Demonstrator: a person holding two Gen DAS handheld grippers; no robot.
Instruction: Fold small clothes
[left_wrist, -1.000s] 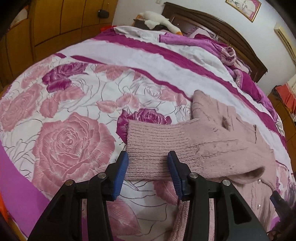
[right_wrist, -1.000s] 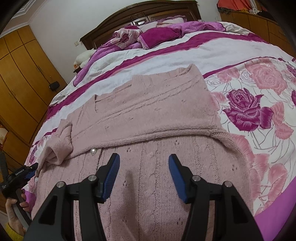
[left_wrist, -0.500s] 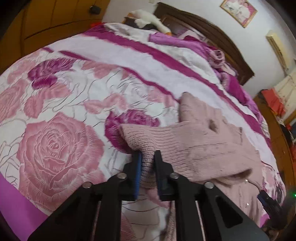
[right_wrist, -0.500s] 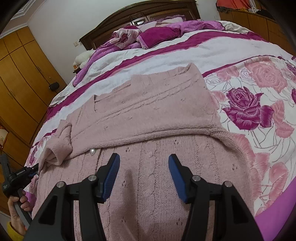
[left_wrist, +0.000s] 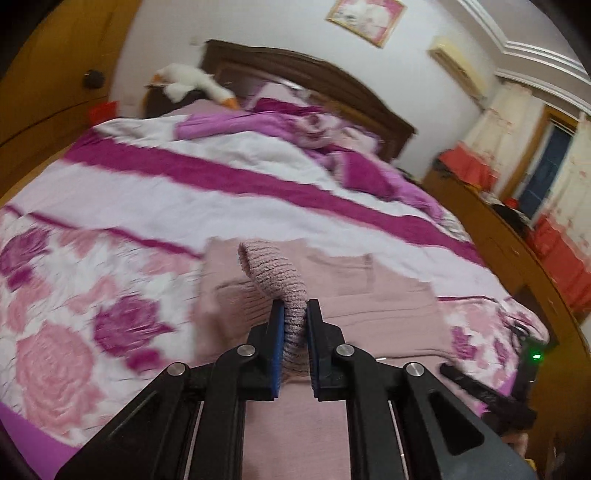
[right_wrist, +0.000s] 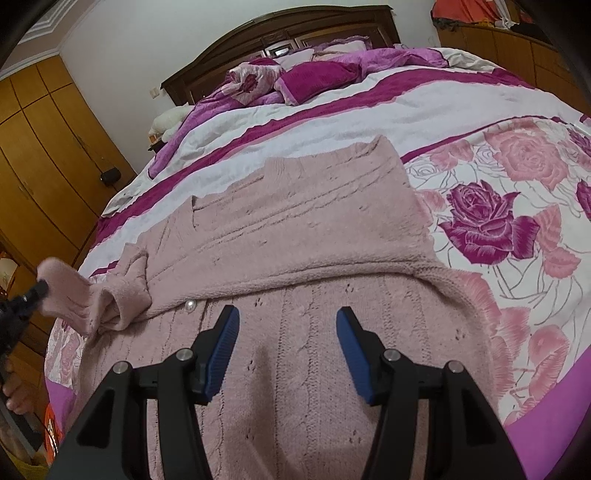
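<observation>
Sleeve cuff (left_wrist: 275, 280) being lifted off bed (left_wrist: 147, 206) since earlier, left gripper (left_wrist: 294, 334) fingers clamped on it; cardigan (right_wrist: 303, 236) lying flat on bed; right gripper (right_wrist: 287, 350) fingers apart, being held over it; knit possibly being dragged, spoiling fold.

A pink sweater (right_wrist: 295, 236) lies spread on the bed (right_wrist: 424, 103). Above the sweater's near part, the right gripper (right_wrist: 287, 330) hangs with jaws apart. At the sweater's left edge, the left gripper (right_wrist: 35, 291) lifts its cuff (right_wrist: 62, 291).
</observation>
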